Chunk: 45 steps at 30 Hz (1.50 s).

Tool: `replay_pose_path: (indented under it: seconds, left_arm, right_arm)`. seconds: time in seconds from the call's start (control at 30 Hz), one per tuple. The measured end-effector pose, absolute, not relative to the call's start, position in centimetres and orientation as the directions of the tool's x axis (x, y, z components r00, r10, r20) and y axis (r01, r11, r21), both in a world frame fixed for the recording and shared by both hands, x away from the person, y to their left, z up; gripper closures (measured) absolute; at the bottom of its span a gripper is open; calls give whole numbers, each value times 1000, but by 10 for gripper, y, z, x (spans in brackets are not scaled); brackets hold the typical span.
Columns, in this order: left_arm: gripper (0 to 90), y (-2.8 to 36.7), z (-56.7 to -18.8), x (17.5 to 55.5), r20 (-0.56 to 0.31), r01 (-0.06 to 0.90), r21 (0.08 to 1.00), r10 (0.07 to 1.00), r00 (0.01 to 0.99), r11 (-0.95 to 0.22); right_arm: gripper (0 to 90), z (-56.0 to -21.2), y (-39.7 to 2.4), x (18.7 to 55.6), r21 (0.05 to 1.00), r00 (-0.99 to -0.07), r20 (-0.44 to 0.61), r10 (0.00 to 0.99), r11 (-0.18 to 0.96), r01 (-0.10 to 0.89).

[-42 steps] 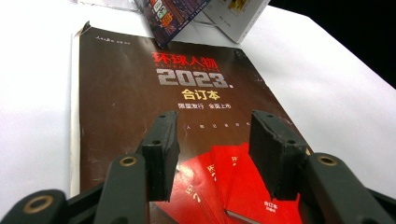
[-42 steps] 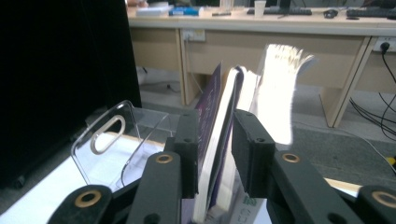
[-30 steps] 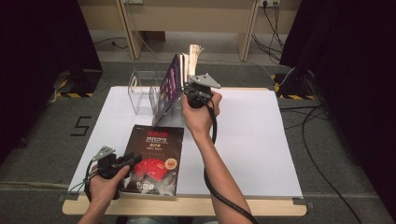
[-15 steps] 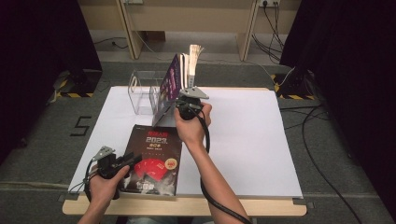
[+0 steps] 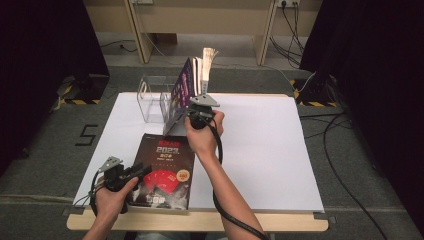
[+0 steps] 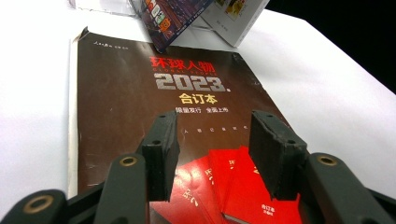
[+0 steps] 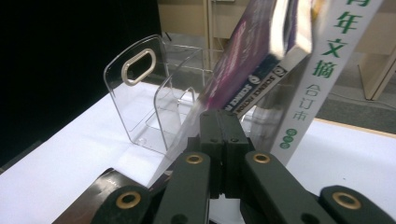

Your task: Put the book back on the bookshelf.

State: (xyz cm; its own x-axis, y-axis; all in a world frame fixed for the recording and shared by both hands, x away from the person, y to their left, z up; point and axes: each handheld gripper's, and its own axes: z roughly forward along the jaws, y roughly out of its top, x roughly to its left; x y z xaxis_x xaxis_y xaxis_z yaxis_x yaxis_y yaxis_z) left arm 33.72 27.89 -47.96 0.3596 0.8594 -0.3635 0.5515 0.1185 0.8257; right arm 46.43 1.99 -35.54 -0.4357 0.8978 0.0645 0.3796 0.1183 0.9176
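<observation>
The left hand (image 5: pixel 111 192) is resting at seven o'clock, its left gripper (image 6: pixel 212 154) lying level with jaws standing parted and nothing between them. The right forearm is reaching toward twelve o'clock, the right gripper (image 7: pixel 223 121) pointing forward with jaws pressed together.

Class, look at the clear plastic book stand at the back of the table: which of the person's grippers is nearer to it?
Right. The right gripper is at the leaning books beside the clear stand; the left gripper is over the dark magazine near the front edge.
</observation>
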Motion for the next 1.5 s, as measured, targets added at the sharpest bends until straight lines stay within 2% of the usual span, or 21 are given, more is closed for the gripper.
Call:
replay_pose_path:
  seconds: [0.43, 0.9, 1.5]
  left_arm:
    - [519, 278, -480, 337, -362, 552, 826, 859, 363, 115]
    - [519, 279, -479, 337, -360, 549, 828, 859, 364, 114]
    - [518, 278, -480, 337, -353, 547, 830, 860, 368, 106]
  right_arm:
    - [900, -355, 20, 472, 927, -414, 32, 910, 127, 352]
    - [900, -360, 28, 484, 917, -416, 33, 909, 138, 375]
    - [794, -376, 27, 463, 928, -451, 49, 891, 126, 350]
